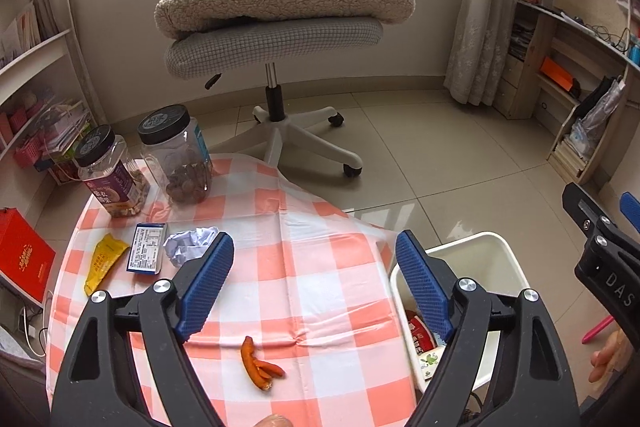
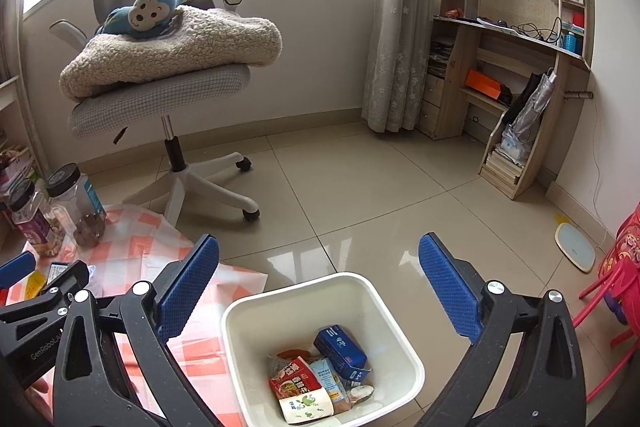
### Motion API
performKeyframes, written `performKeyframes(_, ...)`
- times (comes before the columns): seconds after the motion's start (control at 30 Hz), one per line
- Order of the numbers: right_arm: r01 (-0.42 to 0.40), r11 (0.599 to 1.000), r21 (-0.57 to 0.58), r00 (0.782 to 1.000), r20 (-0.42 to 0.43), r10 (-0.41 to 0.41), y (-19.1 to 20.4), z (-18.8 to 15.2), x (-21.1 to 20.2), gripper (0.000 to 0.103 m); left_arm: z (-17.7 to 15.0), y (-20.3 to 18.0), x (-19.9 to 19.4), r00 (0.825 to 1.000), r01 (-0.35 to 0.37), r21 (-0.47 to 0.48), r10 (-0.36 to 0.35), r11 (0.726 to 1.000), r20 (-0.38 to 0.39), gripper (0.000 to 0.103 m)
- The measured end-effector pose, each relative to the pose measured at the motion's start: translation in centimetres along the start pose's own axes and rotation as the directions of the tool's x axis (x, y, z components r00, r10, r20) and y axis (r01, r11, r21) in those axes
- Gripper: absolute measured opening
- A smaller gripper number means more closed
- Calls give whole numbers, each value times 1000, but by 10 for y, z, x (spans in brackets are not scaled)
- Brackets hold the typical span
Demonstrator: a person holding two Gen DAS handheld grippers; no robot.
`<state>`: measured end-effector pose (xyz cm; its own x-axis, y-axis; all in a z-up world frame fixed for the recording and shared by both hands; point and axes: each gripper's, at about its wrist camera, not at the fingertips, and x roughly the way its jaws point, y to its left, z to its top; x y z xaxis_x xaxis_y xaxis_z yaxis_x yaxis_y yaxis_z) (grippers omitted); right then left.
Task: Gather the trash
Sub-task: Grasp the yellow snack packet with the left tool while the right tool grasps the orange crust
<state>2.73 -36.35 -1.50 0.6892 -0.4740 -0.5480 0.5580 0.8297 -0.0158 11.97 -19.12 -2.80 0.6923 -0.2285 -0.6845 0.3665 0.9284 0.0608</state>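
Both sets of fingers wide apart and empty, peel [image 1: 262, 367] left of bin [image 2: 248, 311] on table [image 1: 320, 267], probably thin enough to slip a pinch and smear the cloth.

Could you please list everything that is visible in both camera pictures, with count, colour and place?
table: one, orange-white checked cloth, left
peel: one, orange, near cloth edge
crumpled paper: one, white, on cloth
small box: one, blue-white, beside paper
wrapper: one, yellow, left of box
jars: two, clear, black lids, far corner
bin: one, white, on floor, holding packets
office chair: one, grey, with blanket and blue plush monkey
left hand-held gripper: open, empty, over cloth
right hand-held gripper: open, empty, above bin
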Motion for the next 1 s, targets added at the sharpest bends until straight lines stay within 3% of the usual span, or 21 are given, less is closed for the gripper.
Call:
performKeyframes(0.23,-49,995,-88,998,-30,46,58,-6,9,96,-12,70,35,990,-109,-49,104,993,-95,83)
performKeyframes(0.4,-93,985,-146,995,-57,86,102,-12,16,96,-21,127,61,967,-213,-72,200,974,-155,83)
performKeyframes(0.53,-144,972,-188,988,-89,129,135,-19,20,96,-33,181,85,933,-303,-58,284,951,-220,83)
performKeyframes(0.67,-201,942,-270,976,-139,168,168,-31,25,96,-48,245,119,874,-397,-34,367,917,-317,83)
performKeyframes(0.83,-322,875,-363,936,-263,235,203,-55,34,96,-61,315,160,839,-390,-21,346,921,-420,83)
performKeyframes(1.0,-394,805,-443,901,-360,243,226,-84,39,96,-67,351,192,824,-334,12,298,942,-481,83)
